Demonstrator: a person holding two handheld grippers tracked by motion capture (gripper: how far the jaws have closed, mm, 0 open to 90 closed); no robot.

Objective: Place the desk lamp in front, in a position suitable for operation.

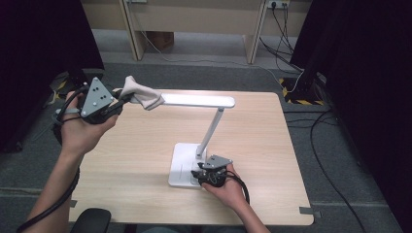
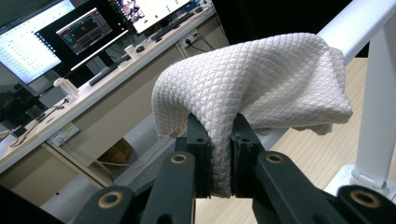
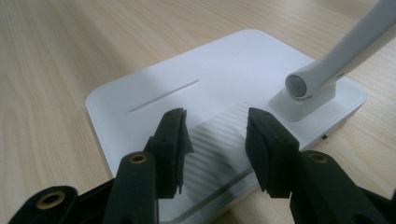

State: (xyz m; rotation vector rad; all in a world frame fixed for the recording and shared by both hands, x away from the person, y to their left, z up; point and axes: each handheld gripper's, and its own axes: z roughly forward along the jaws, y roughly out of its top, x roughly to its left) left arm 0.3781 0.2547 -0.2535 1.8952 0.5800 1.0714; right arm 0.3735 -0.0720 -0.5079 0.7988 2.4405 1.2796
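Left gripper: held up at about ten o'clock from the table's middle, jaws clamped tight on a fold of the white quilted cloth; in the left gripper view the fabric is pinched between the two black jaws and bulges above them.

White quilted cloth: bunched and draped over the free end of the white flat lamp head, touching it, at roughly eleven o'clock on the table.

White desk lamp: its square white plastic base sits flat on the light wooden table near six o'clock; a slim white stem leans up towards one o'clock from the base to the head, which runs level out towards nine o'clock.

Right gripper: low over the base at about five o'clock from the table's middle, jaws apart with nothing between them; in the right gripper view the tips hang just over the ribbed patch of the lamp base, whether touching it I cannot tell.

Stem foot: in the right gripper view the round stem end sits in its white socket at two o'clock from the jaws.

Background: in the left gripper view, lit monitors stand on a long desk at ten o'clock, well apart from the cloth.
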